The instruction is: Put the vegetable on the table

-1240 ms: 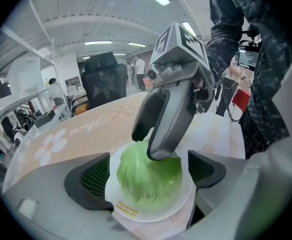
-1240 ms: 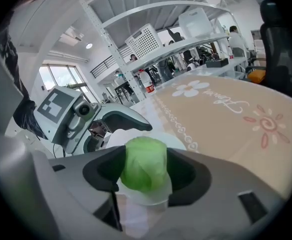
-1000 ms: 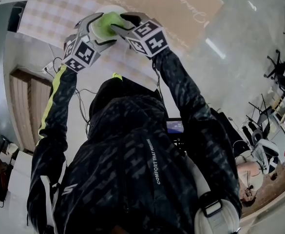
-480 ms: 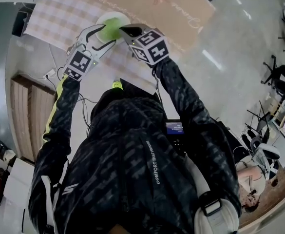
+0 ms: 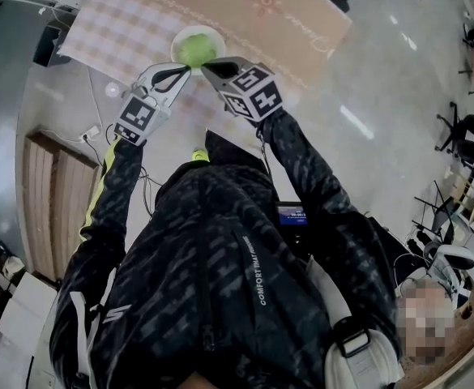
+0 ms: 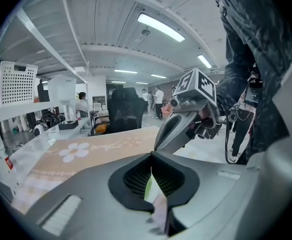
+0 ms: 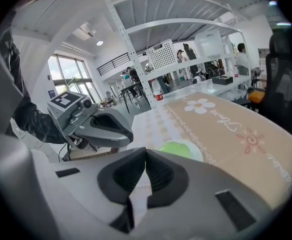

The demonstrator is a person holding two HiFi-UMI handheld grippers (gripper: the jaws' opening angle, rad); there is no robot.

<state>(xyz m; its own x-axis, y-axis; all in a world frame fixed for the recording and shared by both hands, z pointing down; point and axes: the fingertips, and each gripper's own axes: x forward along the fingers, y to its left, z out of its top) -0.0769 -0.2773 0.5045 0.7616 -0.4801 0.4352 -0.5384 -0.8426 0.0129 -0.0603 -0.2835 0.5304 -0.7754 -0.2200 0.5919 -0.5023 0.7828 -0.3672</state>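
A pale green, rounded vegetable (image 5: 196, 49), plain in colour, filling most of a shallow white dish (image 5: 177, 42). Resting in that dish on the checked part of the cloth-covered surface (image 5: 293, 14), close to the tan band with the flower print.

Lying just beyond the tips of the left tool (image 5: 185, 70) and the right tool (image 5: 207, 65), apart from both, roughly between the two and a little farther out. In the right gripper view, a green mound just ahead, above the dark pads.

Right tool pressed together, pinching nothing. Left tool likewise pressed together, with only a thin slit between the pads and nothing pinched.

A second ago, squeezed between the outer sides of the two tools and carried above the surface. Half a second ago, down over the dish with the tools close against it. Now let go, with both tools drawn back toward the person.
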